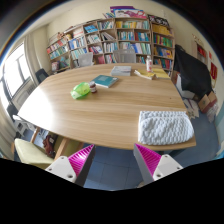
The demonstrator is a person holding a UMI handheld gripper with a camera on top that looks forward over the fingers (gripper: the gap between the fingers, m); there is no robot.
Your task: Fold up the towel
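A pale grey towel lies in a folded or bunched heap on the near right part of the wooden table, close to its edge. My gripper hangs in the air short of the table's near edge, above the blue-grey floor, left of and below the towel. Its two fingers with magenta pads stand wide apart with nothing between them.
A green object, a teal book and papers lie on the far part of the table. Bookshelves line the back wall. A yellow chair stands at the near left; windows are at the left.
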